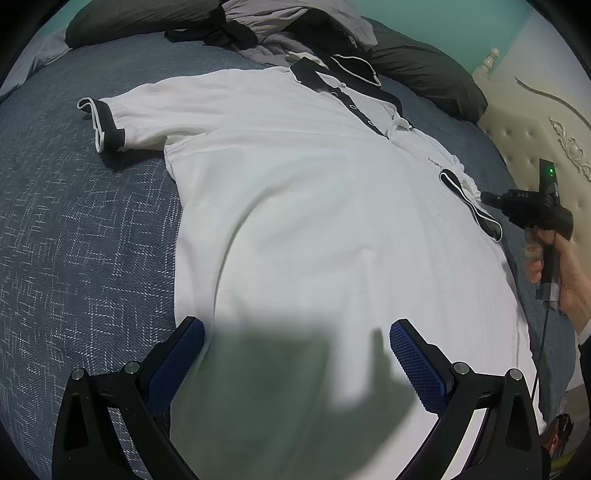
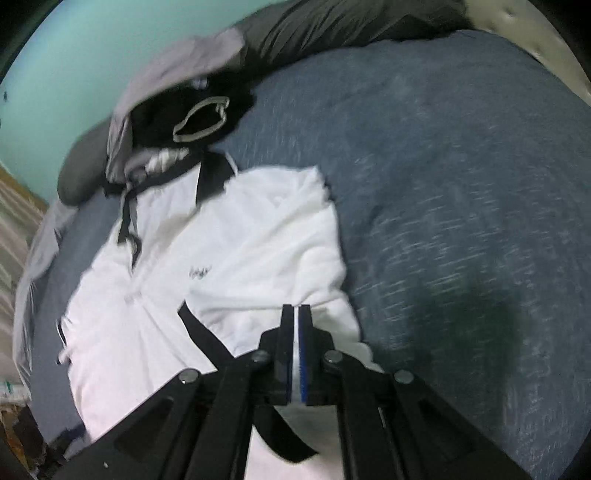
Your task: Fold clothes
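A white polo shirt [image 1: 295,184] with black collar and cuffs lies face up on the blue-grey bedspread [image 1: 74,221]. Its left sleeve [image 1: 107,122] is spread out flat. My left gripper [image 1: 297,326] hovers open above the shirt's lower part, nothing between its blue pads. At the right, my right gripper [image 1: 484,197] pinches the other sleeve by its black cuff [image 1: 469,203], which lies folded in over the chest. In the right wrist view the right gripper [image 2: 296,308] is shut with white cloth of the shirt [image 2: 240,240] between its pads, the black cuff [image 2: 199,332] running beneath.
A heap of grey and black clothes [image 1: 277,29] and a dark pillow [image 1: 424,74] lie beyond the collar. A padded cream headboard [image 1: 535,129] stands at the right. A person's hand [image 1: 565,280] holds the right gripper's handle. Bare bedspread [image 2: 461,184] stretches beside the shirt.
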`<state>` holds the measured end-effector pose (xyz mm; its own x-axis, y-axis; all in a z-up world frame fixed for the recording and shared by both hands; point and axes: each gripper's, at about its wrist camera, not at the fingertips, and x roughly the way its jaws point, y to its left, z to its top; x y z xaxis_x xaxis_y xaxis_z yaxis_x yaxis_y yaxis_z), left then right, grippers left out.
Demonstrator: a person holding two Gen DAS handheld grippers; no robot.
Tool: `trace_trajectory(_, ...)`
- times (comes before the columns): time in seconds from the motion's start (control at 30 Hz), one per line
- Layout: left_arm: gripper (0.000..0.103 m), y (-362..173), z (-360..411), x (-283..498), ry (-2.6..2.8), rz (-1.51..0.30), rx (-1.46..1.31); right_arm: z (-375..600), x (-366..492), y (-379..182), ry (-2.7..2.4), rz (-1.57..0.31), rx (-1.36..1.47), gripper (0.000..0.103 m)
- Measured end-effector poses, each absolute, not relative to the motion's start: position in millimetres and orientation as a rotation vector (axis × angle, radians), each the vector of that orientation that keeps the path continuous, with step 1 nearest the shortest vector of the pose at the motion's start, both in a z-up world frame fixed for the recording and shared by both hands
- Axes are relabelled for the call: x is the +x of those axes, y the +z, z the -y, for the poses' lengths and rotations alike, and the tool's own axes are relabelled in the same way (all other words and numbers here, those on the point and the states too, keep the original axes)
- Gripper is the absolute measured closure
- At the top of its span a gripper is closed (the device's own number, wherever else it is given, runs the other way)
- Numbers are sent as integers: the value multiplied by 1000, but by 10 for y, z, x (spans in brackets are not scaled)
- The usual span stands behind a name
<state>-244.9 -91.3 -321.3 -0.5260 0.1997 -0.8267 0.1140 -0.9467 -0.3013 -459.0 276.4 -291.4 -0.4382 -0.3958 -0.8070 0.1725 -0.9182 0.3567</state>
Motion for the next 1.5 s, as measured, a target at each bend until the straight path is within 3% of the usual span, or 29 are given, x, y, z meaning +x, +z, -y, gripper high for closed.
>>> trace_trajectory(0.83, 0, -3196, 920, -2465, 2648, 518, -1498, -2911, -4220, -3112, -2341, 350, 1555, 101)
trace_trajectory(1.0, 0, -3187, 921, -2463, 2648, 519, -1495, -2908, -4157, -2983, -2394, 400, 1449, 101)
trace_trajectory(1.3, 0, -3183, 931, -2441, 2644, 520, -1495, -2326, -4404, -2853, -2311, 409, 1342, 101)
trace_trajectory(1.5, 0, -3173, 978, -2412, 2643, 531, -1495, -2090, -4576, -3078, -2279, 396, 1432, 101)
